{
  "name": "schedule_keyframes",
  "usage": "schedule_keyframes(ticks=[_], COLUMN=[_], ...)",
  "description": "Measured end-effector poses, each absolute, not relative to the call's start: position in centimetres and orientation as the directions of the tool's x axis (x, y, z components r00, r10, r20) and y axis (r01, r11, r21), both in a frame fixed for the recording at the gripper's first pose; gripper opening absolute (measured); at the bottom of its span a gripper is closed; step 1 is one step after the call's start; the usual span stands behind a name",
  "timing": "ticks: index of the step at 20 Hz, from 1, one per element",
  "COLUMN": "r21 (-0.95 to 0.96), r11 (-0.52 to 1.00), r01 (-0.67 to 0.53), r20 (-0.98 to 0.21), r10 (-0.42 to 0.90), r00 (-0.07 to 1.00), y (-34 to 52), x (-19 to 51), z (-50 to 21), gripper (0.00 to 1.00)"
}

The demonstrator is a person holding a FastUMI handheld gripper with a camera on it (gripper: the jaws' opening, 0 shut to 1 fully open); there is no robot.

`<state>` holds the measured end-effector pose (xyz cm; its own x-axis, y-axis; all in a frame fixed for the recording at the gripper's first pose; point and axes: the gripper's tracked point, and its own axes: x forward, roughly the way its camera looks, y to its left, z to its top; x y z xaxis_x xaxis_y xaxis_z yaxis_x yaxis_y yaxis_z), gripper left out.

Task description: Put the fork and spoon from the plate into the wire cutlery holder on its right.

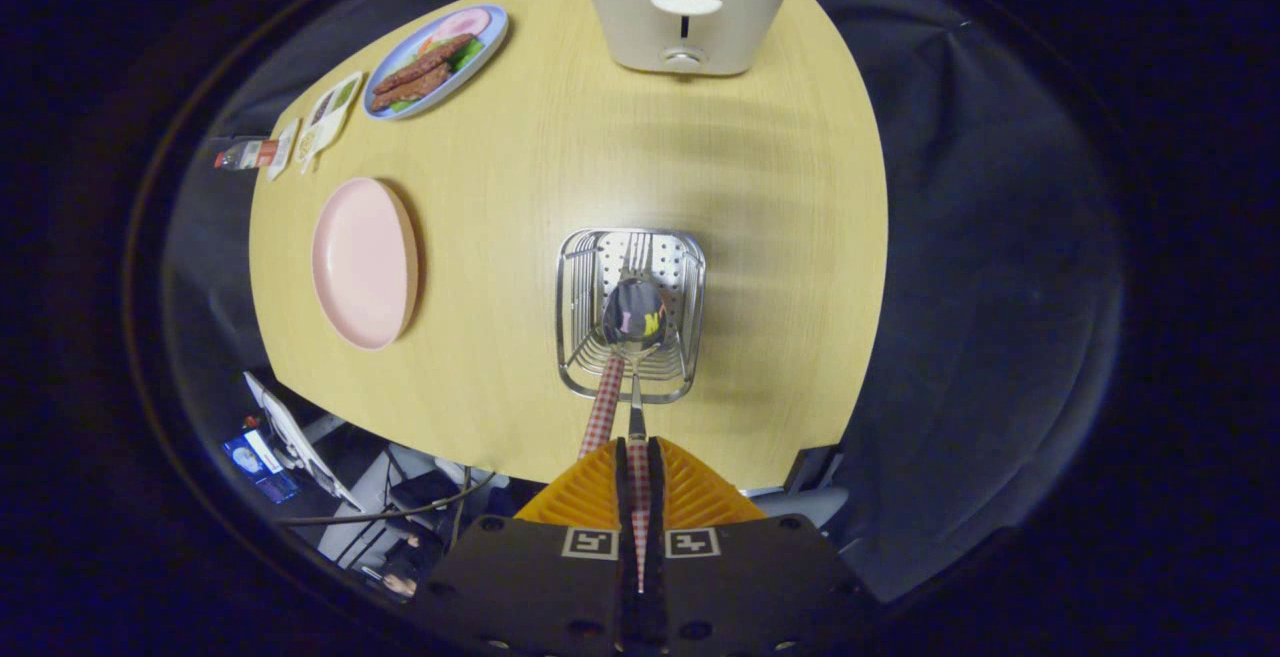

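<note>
The wire cutlery holder (631,315) stands on the wooden table just ahead of my fingers. My gripper (638,467) is shut on the red-checked handle of the spoon (635,317), whose shiny bowl hangs over the holder's opening. The fork (604,405) stands inside the holder. Its tines show beyond the spoon bowl, and its checked handle leans out toward me, just left of the spoon's neck. The pink plate (365,262) lies bare on the table to the holder's left.
A white toaster (685,2) stands at the table's far edge beyond the holder. A blue plate of food (436,60) and some small packets (325,117) sit at the far left. The table's near edge (480,457) runs just under my fingers.
</note>
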<state>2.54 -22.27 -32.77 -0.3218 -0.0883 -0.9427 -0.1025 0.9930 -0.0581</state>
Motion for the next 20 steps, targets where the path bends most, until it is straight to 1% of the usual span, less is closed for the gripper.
schedule_keyframes(ticks=[1, 4, 6, 7, 8, 9, 12, 14, 15, 19, 20], r21=[-0.058, -0.07, -0.075, -0.074, -0.076, -0.072, -0.09, -0.095, -0.092, -0.071, -0.07], r11=[0.993, 0.989, 0.987, 0.985, 0.984, 0.984, 0.98, 0.979, 0.98, 0.987, 0.988], r01=[-0.106, -0.128, -0.143, -0.155, -0.162, -0.164, -0.179, -0.178, -0.175, -0.144, -0.141], r20=[-0.94, -0.939, -0.945, -0.948, -0.951, -0.958, -0.975, -0.983, -0.986, -0.997, -0.997], r10=[-0.09, -0.109, -0.116, -0.118, -0.12, -0.114, -0.124, -0.121, -0.114, -0.074, -0.068], r00=[-0.329, -0.327, -0.306, -0.297, -0.284, -0.261, -0.186, -0.14, -0.12, -0.016, 0.024], y=[-22.4, -22.5, -22.1, -22.0, -21.8, -21.3, -20.8, -20.3, -19.6, -17.2, -16.4], x=[2.7, 3.5, 4.1, 4.4, 4.7, 5.3, 6.6, 6.9, 6.9, 7.0, 7.2], z=[-32.9, -32.9, -33.0, -32.9, -32.8, -32.7, -31.8, -31.1, -30.7, -29.6, -29.1], gripper=[0.05, 0.05, 0.08, 0.08, 0.08, 0.11, 0.12, 0.2, 0.26, 0.38, 0.48])
